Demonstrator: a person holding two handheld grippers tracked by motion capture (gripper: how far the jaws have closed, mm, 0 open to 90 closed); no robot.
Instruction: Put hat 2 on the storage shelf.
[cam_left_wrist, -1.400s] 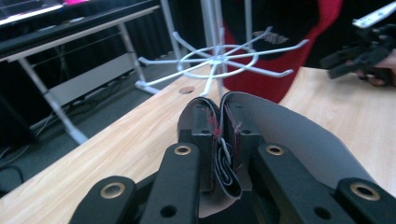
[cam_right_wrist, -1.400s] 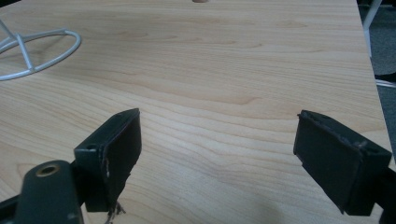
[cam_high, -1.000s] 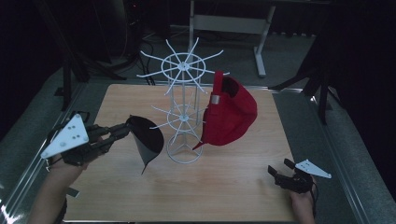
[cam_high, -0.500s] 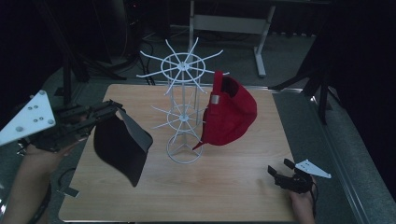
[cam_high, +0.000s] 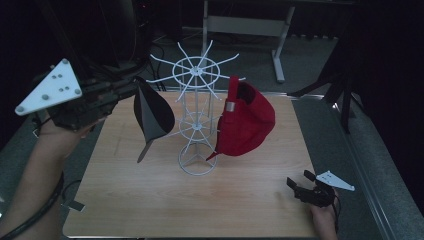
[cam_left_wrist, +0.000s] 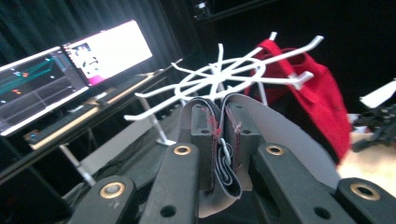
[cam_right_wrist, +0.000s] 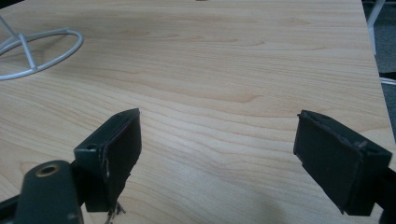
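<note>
While the right gripper (cam_right_wrist: 217, 158) gapes empty, the left gripper (cam_left_wrist: 220, 140) pinches the black cap (cam_high: 152, 112).

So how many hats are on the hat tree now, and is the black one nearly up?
Done: the red cap hangs on the white rack. In hand: the left claw is shut on the black cap, held in the air beside the rack's upper hooks. Left: hooking it on. The right claw rests open, low over the table.

Wooden table (cam_high: 150, 200); white wire rack (cam_high: 196, 125) standing on it, centre.
</note>
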